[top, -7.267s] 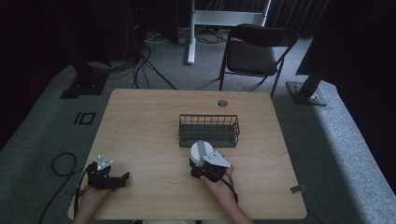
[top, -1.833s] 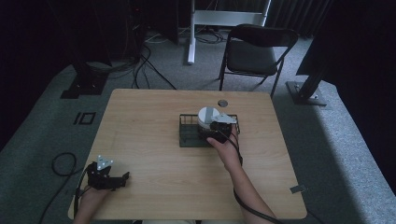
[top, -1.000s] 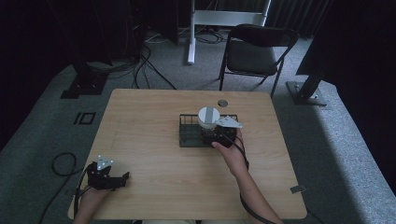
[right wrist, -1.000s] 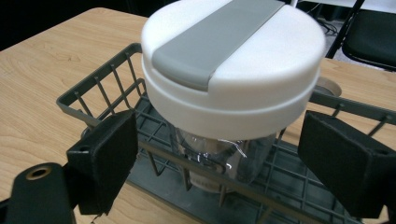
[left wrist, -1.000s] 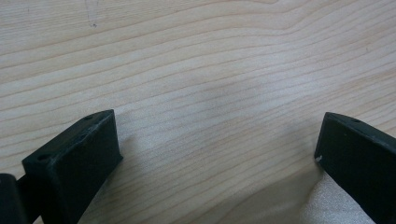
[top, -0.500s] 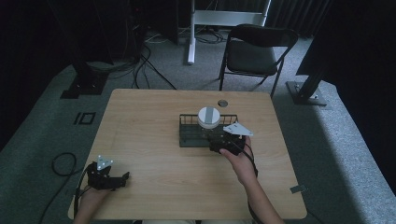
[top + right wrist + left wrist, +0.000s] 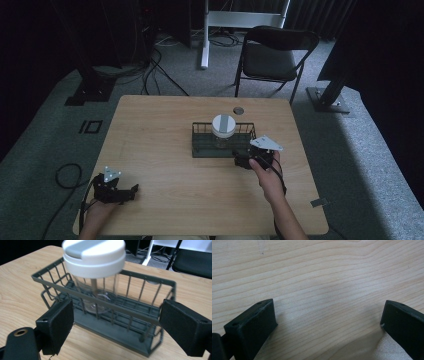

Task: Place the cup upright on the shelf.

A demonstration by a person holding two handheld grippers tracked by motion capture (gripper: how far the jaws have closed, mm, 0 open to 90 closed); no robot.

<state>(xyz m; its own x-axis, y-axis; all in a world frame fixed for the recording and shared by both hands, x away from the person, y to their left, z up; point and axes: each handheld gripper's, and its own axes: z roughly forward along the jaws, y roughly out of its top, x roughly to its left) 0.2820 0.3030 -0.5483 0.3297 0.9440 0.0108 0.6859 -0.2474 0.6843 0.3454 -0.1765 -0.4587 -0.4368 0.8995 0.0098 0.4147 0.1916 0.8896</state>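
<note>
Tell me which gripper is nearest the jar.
The right gripper, open just outside the basket holding the jar; the left gripper sits far off.

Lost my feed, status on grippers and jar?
Right gripper open, empty, just outside the wire basket. Left gripper open, low over the table. Jar upright in basket. Nothing in the way.

Black folding chair (image 7: 275, 56) on grey carpet (image 7: 370, 165).

Dim room, evenly lit tabletop, slight close-up blur.
</note>
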